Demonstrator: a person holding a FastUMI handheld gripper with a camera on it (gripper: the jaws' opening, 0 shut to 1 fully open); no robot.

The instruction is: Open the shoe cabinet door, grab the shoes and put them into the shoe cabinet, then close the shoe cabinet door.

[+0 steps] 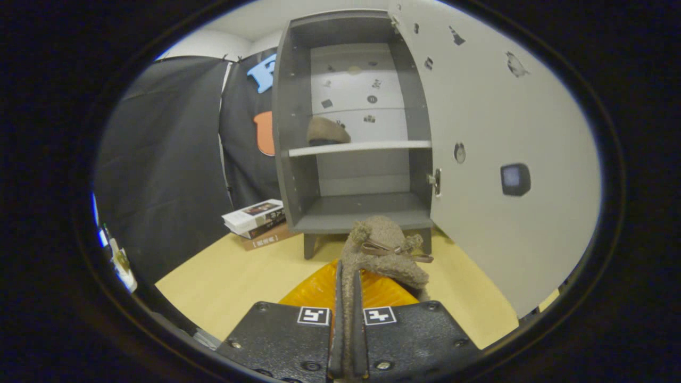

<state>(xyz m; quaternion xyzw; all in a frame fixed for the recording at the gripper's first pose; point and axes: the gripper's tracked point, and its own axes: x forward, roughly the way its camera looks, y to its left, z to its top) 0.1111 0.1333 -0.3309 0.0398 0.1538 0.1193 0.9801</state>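
Observation:
A fuzzy brown shoe [384, 250] with a small bow hangs from my gripper [348, 298], whose two fingers are shut on its edge. The shoe is lifted above the tan floor, just in front of the grey shoe cabinet [298, 175]. The cabinet's white door [505, 159] stands wide open to the right. A second brown shoe [325, 131] rests on the cabinet's white middle shelf [383, 146], toward its left side. The bottom shelf [367, 210] beyond the held shoe is bare.
A stack of books [256, 222] lies on the floor left of the cabinet, against the black cloth wall. An orange ribbed pad [319, 290] lies on the floor beneath the held shoe. The open door blocks the right side.

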